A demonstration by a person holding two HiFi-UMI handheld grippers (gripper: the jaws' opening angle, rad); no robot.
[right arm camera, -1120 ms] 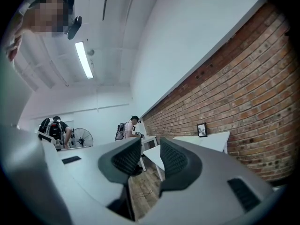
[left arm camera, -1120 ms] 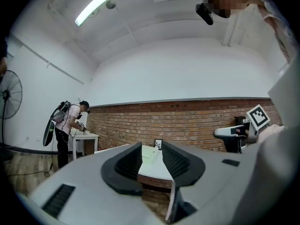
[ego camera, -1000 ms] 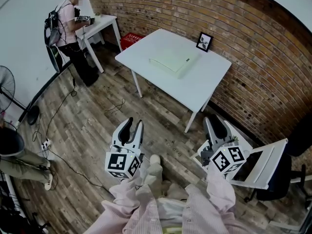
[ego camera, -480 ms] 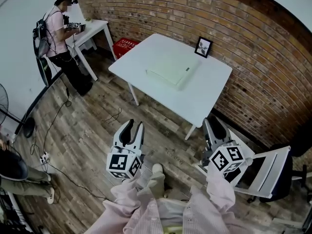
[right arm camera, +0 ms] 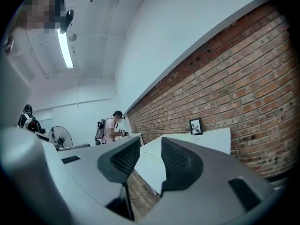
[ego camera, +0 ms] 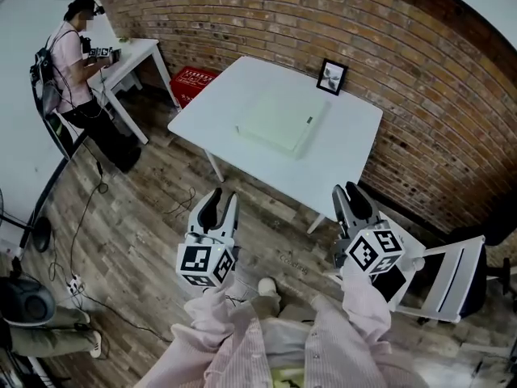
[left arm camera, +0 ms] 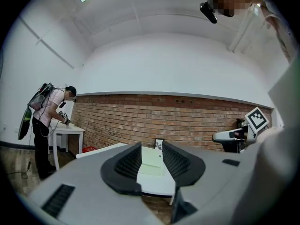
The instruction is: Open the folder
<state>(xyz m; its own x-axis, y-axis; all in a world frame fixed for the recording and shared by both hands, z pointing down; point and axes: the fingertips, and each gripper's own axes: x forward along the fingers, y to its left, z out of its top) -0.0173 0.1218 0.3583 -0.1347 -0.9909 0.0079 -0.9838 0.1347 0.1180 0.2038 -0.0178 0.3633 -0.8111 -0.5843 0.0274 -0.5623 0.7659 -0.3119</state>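
One folder [ego camera: 279, 120] lies on the table [ego camera: 347, 156], one picture frame [ego camera: 331, 77] behind it. Left gripper [ego camera: 220, 205] and right gripper [ego camera: 351, 198] hover short of it, jaws apart, empty. One chair [ego camera: 452, 281] stands right.

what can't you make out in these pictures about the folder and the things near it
folder: head view, too small to tell which edge opens; its dark mark is unreadable.
folder's sides: left gripper view, covered by the left tongs.
picture frame: its image is too small in every view.
red crate: head view, partly behind the table; contents unseen.
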